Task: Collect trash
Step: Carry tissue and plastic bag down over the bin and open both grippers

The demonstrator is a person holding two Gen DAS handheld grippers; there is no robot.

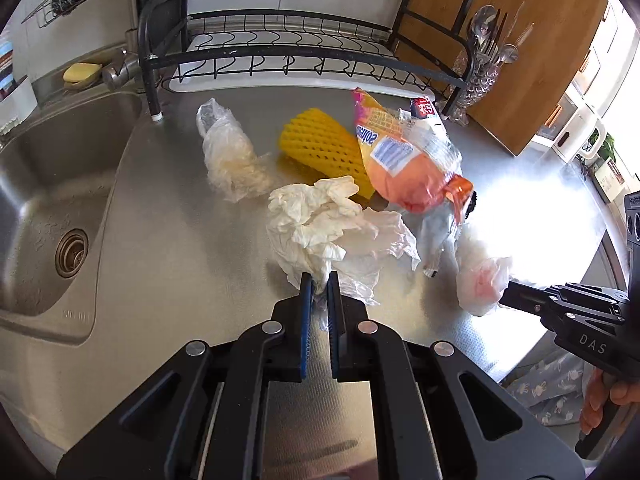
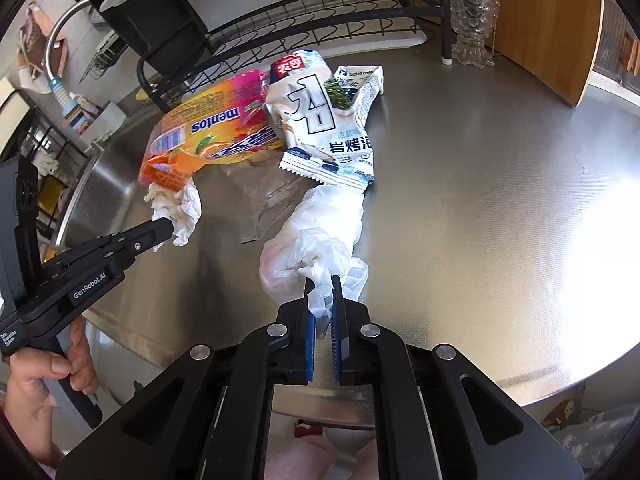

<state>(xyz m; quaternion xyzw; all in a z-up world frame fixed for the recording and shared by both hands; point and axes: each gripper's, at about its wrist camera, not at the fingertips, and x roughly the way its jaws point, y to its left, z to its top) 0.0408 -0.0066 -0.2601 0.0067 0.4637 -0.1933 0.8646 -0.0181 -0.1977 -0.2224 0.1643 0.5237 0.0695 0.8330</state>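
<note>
Trash lies on the steel counter [image 1: 180,220]. My left gripper [image 1: 320,280] is shut on a crumpled white tissue [image 1: 316,220], which also shows in the right wrist view [image 2: 180,212]. My right gripper [image 2: 322,284] is shut on a white plastic bag [image 2: 320,240], also seen in the left wrist view [image 1: 480,276]. Behind lie an orange Mentos wrapper [image 1: 404,160], a yellow foam fruit net [image 1: 320,144], a crumpled clear bag [image 1: 228,152] and a white seaweed snack packet [image 2: 324,120].
A sink [image 1: 52,208] lies to the left with a soap dish [image 1: 82,72] behind it. A black dish rack [image 1: 288,52] stands at the back. A glass cutlery holder [image 1: 480,76] and a wooden board [image 1: 532,40] stand at the back right.
</note>
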